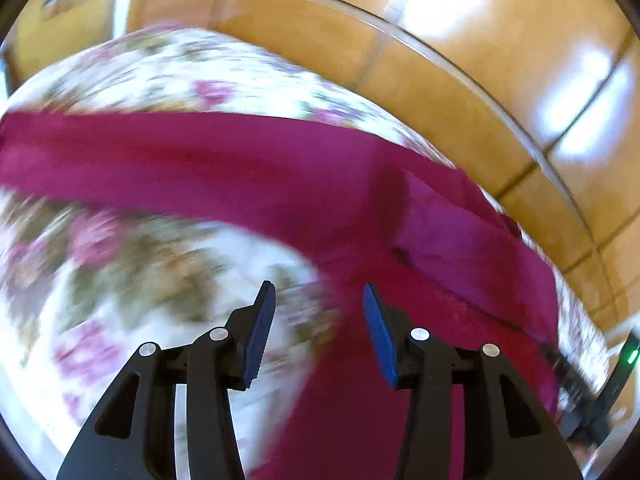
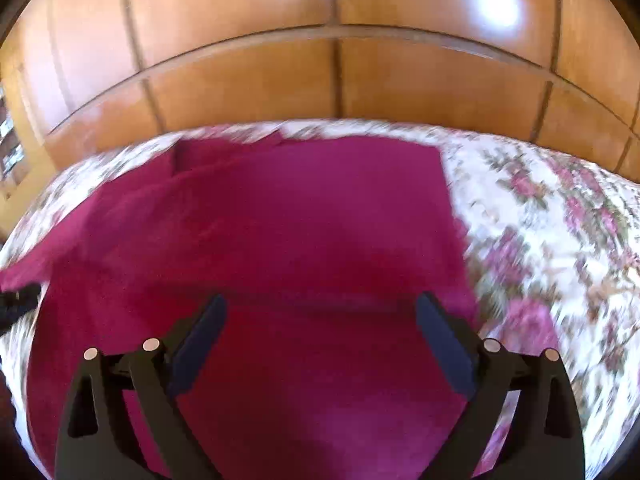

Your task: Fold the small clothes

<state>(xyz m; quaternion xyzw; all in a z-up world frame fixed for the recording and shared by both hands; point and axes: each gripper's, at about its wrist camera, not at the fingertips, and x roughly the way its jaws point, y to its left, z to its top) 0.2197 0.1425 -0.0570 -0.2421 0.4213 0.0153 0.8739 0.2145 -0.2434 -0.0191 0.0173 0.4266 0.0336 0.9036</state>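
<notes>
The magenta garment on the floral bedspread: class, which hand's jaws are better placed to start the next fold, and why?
Probably the left. The left gripper sits over the magenta garment at its edge, where it meets the floral bedspread, easy to pinch. The right gripper, jaws wide, hangs over mid-cloth.

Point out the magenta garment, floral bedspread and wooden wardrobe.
magenta garment (image 2: 280,240), right wrist view, flat middle of the cloth
floral bedspread (image 2: 560,208), right wrist view, bare patch beside the garment
wooden wardrobe (image 2: 248,80), right wrist view, lower door panel
</notes>
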